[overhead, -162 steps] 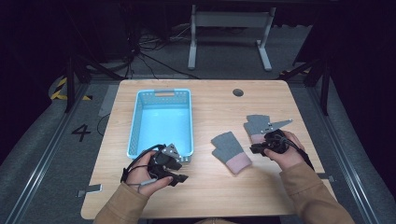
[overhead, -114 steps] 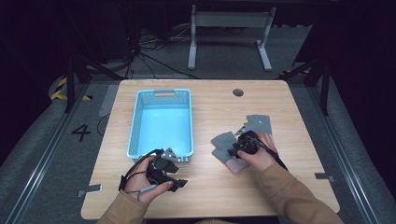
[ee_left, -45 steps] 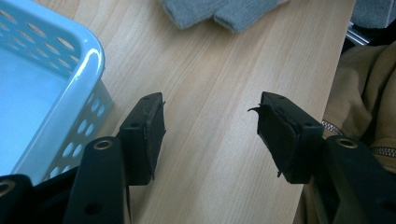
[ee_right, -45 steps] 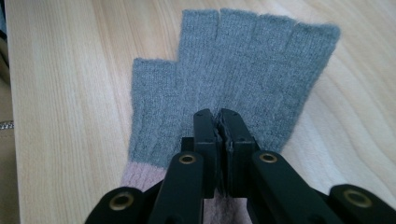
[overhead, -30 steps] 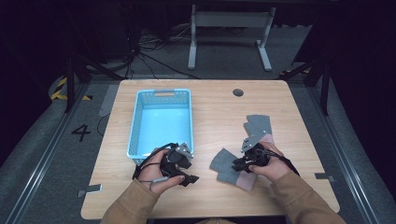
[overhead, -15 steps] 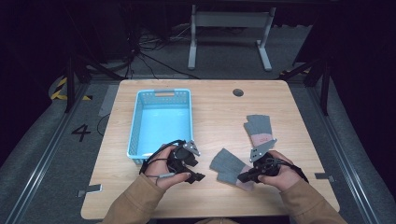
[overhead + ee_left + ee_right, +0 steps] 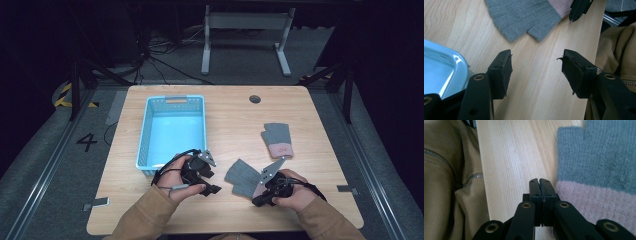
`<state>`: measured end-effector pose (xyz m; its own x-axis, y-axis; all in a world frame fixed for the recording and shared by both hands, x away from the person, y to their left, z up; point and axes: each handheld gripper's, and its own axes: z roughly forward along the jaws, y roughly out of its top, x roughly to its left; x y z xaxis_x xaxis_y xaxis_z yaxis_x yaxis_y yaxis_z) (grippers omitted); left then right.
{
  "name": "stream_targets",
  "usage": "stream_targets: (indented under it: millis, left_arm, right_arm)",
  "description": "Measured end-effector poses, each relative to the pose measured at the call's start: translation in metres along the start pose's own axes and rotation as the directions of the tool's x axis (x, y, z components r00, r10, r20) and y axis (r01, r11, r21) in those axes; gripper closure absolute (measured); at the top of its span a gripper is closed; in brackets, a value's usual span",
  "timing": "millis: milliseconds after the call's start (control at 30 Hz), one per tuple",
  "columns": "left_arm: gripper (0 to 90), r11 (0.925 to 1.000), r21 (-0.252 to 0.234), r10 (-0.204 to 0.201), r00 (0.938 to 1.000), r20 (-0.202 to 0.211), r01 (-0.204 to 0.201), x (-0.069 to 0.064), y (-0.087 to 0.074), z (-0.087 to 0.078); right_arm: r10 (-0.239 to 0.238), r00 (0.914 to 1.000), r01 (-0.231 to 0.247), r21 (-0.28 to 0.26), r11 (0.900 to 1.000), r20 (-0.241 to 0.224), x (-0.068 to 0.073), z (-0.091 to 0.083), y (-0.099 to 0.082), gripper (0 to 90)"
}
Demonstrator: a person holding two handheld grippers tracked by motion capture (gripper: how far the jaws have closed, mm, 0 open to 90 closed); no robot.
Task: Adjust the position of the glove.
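Two grey fingerless gloves with pink cuffs lie on the wooden table (image 7: 230,115). The far glove (image 7: 277,139) rests flat at the right. The near glove (image 7: 243,177) (image 7: 524,17) (image 7: 596,157) lies between my hands. My left gripper (image 7: 212,181) (image 7: 536,66) is open a short way left of this glove, with bare wood between its jaws. My right gripper (image 7: 257,201) (image 7: 540,182) is shut with nothing in it. Its tip lies low on the table right beside the glove's pink cuff (image 7: 594,200).
A light blue plastic basket (image 7: 145,135) (image 7: 439,72) stands empty at the left, just behind my left hand. The table's front edge and the person's tan sleeves (image 7: 451,182) are close to both grippers. A round grommet hole (image 7: 255,99) sits at the table's back.
My right gripper has come back toward the front edge, from the near glove's far side to its pink cuff. The left gripper has shifted right toward the glove. Both gloves lie still.
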<state>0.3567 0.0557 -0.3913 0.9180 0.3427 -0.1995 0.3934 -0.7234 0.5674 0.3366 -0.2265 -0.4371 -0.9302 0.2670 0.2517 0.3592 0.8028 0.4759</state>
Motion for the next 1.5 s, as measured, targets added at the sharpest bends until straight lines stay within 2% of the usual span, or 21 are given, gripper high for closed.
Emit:
stream_targets:
  millis: [133, 467, 700, 867, 1100, 1233, 1333, 1500]
  left_arm:
    - [42.3, 1.0, -0.002, 0.002, 1.0, 0.0, -0.002, 0.001, 0.0, -0.001]
    - [42.3, 1.0, 0.003, 0.0, 1.0, 0.002, 0.0, 0.001, 0.0, 0.0]
    - [42.3, 1.0, 0.003, 0.0, 1.0, 0.002, 0.0, 0.0, 0.0, 0.0]
    - [42.3, 1.0, -0.001, 0.002, 1.0, -0.001, -0.002, 0.0, 0.0, -0.001]
    - [42.6, 1.0, 0.002, 0.005, 1.0, 0.002, -0.005, 0.0, 0.001, 0.0]
    - [42.7, 1.0, 0.003, 0.005, 1.0, -0.001, -0.005, 0.0, 0.002, 0.001]
    - [42.7, 1.0, 0.005, 0.003, 1.0, 0.001, -0.003, -0.001, 0.001, 0.0]
    - [42.7, 1.0, -0.001, 0.0, 1.0, -0.003, 0.0, 0.001, -0.001, 0.0]
  right_arm:
    - [-0.001, 0.9999, 0.001, 0.012, 0.9999, 0.012, -0.001, -0.001, -0.001, 89.9]
    - [0.018, 0.9984, -0.018, 0.001, 0.9998, 0.054, -0.011, -0.01, -0.009, 90.0]
    - [0.061, 0.9946, -0.06, -0.01, 0.9981, 0.084, -0.019, -0.016, -0.015, 90.0]
    - [0.07, 0.9931, -0.069, -0.016, 0.9975, 0.094, -0.022, -0.018, -0.017, 90.0]
    - [0.106, 0.9881, -0.103, -0.028, 0.9943, 0.112, -0.026, -0.021, -0.019, 90.0]
    - [0.088, 0.9899, -0.085, -0.037, 0.9957, 0.111, -0.024, -0.023, -0.019, 89.8]
    - [0.077, 0.992, -0.071, -0.066, 0.9953, 0.1, -0.02, -0.029, -0.016, 89.5]
    - [0.08, 0.9896, -0.067, -0.112, 0.9915, 0.12, -0.018, -0.039, -0.012, 89.6]
